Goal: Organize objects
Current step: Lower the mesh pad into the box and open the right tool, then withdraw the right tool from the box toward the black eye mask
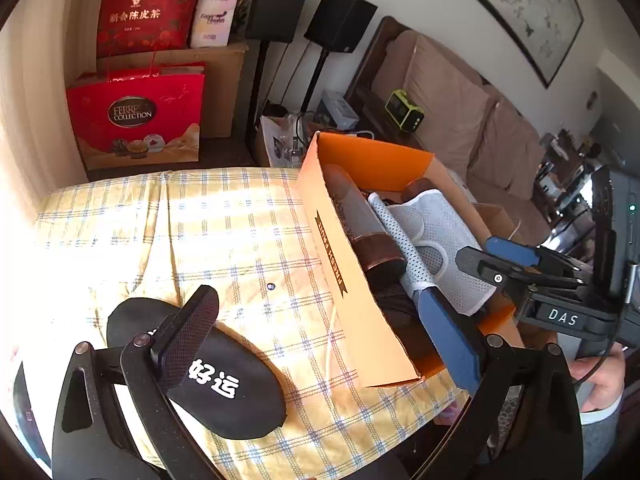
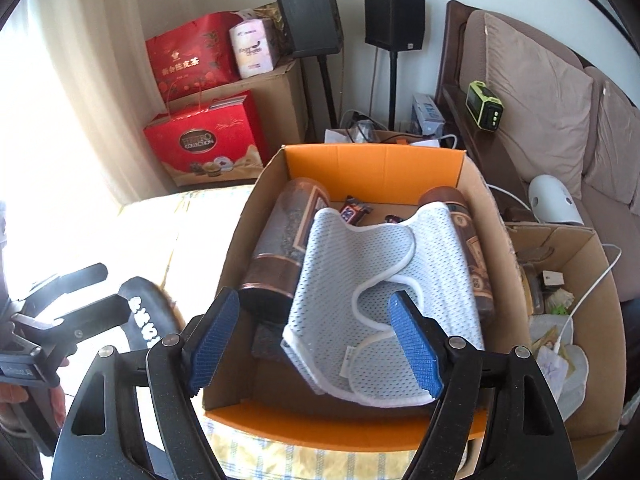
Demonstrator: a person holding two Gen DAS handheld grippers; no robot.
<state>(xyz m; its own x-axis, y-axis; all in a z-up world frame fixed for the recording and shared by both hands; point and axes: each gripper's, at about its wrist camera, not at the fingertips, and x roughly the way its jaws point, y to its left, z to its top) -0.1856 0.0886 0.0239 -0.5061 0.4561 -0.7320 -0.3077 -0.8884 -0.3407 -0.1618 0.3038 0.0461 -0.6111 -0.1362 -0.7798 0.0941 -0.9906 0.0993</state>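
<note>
The right tool (image 2: 316,340) hangs over the near end of the orange cardboard box (image 2: 376,160) with its blue pads spread and nothing pinched between them. Under it a white mesh pad (image 2: 384,272) lies inside the box, draped across 2 brown cylindrical tins (image 2: 280,240) that run lengthwise along the box sides; small wrapped sweets (image 2: 354,212) sit at the far end.

The left tool (image 1: 320,324) is also wide open and empty, 1 finger over a black slipper (image 1: 236,384) with white characters, the other over the box wall. The slipper rests on the yellow checked cloth (image 1: 224,232), just beside the box. Red gift bags (image 1: 136,120) stand behind, near 2 black speakers (image 1: 340,20).
</note>
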